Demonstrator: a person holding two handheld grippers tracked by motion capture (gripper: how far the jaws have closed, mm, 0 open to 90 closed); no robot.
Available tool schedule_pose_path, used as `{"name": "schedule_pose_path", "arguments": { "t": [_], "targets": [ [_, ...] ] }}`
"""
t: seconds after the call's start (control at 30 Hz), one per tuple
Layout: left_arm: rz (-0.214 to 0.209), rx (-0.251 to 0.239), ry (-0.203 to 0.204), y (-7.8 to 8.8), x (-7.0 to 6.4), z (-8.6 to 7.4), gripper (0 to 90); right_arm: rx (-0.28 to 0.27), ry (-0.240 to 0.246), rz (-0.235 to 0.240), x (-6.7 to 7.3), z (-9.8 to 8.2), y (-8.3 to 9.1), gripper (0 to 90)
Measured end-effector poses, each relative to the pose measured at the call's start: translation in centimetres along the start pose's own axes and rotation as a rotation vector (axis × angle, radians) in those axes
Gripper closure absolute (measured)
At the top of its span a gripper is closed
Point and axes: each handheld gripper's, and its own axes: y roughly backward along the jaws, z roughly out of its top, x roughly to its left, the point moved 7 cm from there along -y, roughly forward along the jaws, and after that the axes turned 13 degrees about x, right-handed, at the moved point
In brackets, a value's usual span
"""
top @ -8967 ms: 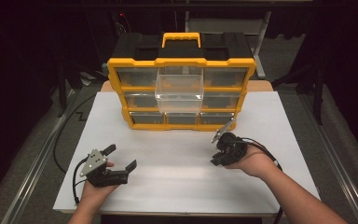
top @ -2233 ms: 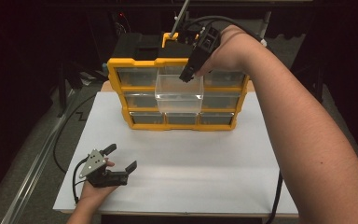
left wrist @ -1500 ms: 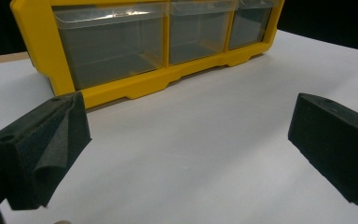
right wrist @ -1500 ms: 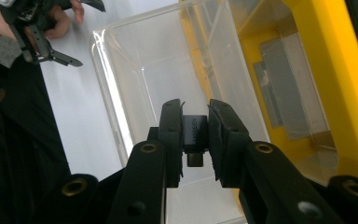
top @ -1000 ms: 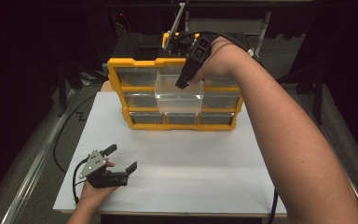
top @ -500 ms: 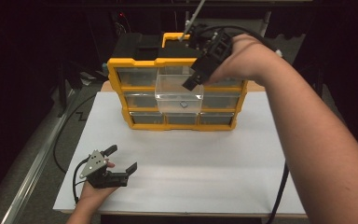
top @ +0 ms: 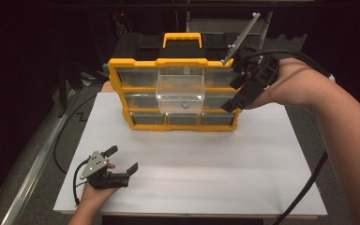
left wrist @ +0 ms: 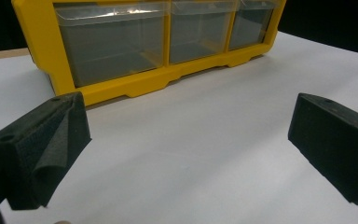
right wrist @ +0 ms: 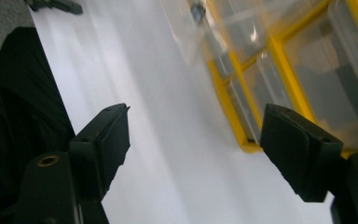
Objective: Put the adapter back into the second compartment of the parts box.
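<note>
A yellow drawer cabinet [top: 122, 101] stands at the back of the white board. Its clear middle drawer [top: 180, 89] is pulled out, and a small dark piece [top: 183, 105] lies inside it. My right gripper [top: 234, 93] hangs open in the air by the cabinet's right end, nothing between its jaws. In the right gripper view, the right gripper [right wrist: 196, 121] looks down past the cabinet [right wrist: 279, 60] and the drawer [right wrist: 186, 23]. My left gripper [top: 121, 159] rests open on the board at the near left. The left gripper [left wrist: 189, 126] faces the cabinet's bottom drawers [left wrist: 116, 46].
The white board [top: 201, 178] lies on a table with dark floor around it. A yellow handle [top: 183, 38] tops the cabinet. The right gripper's black cable [top: 309, 187] trails down past the board's right edge.
My right gripper has swung from above the open drawer to the right and down, beside the cabinet's right end. The left gripper has stayed where it was.
</note>
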Motion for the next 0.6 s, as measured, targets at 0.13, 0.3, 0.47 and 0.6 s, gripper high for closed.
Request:
{"name": "schedule_pose_path", "arguments": {
  "t": [0.13, 0.3, 0.47, 0.6],
  "targets": [
    [0.0, -0.004, 0.002, 0.1, 0.1, 0.0, 0.2, 0.018, -0.019, -0.002, 0.1, -1.3, -0.9, 18.8],
    [-0.001, -0.01, 0.005, 0.2, 0.1, 0.1, 0.2, 0.039, -0.037, 0.006, 0.4, -2.5, -2.4, 15.3],
    [-0.001, -0.008, 0.006, 0.2, 0.1, 0.0, 0.2, 0.058, -0.046, 0.013, 0.6, -3.3, -4.0, 12.3],
    [0.0, -0.008, 0.005, 0.1, 0.1, 0.0, 0.2, 0.067, -0.045, 0.021, 0.8, -3.7, -5.3, 9.2]
  ]
}}
